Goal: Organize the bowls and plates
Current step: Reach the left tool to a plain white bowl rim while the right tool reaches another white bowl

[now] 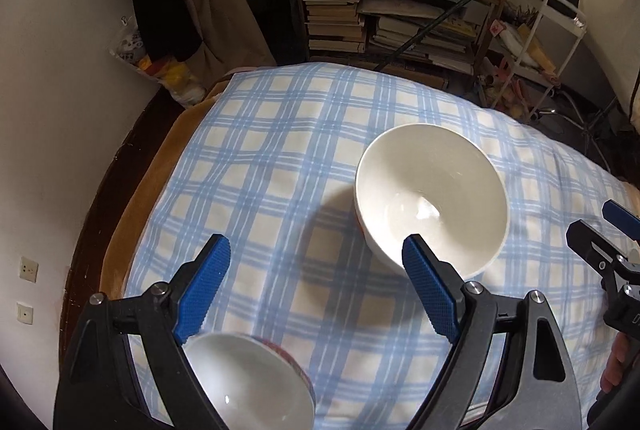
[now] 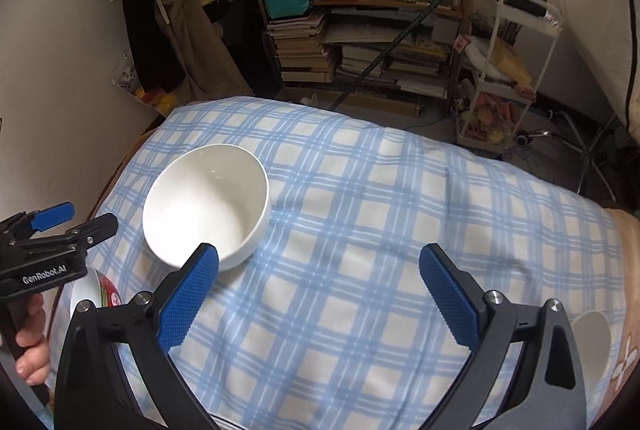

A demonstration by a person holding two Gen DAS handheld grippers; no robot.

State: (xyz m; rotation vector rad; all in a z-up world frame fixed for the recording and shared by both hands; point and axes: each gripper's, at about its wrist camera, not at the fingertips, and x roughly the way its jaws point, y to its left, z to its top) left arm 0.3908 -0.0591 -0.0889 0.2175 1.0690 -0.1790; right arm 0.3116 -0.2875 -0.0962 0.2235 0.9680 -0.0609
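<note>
Both the left gripper (image 1: 316, 250) and the right gripper (image 2: 319, 258) hang spread wide and empty over the blue checked cloth (image 2: 360, 213), where the white bowl (image 1: 432, 195) stands upright between them.

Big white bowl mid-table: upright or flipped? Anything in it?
Upright and empty: the big white bowl shows its open mouth and bare glossy bottom in both views.

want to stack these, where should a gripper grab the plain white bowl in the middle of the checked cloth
Probably by the rim of the white bowl: it stands upright, mouth open, too wide to span. The left gripper, open, could come from above on the near side, one finger inside the wall, one outside. The checked cloth around it is clear.
</note>
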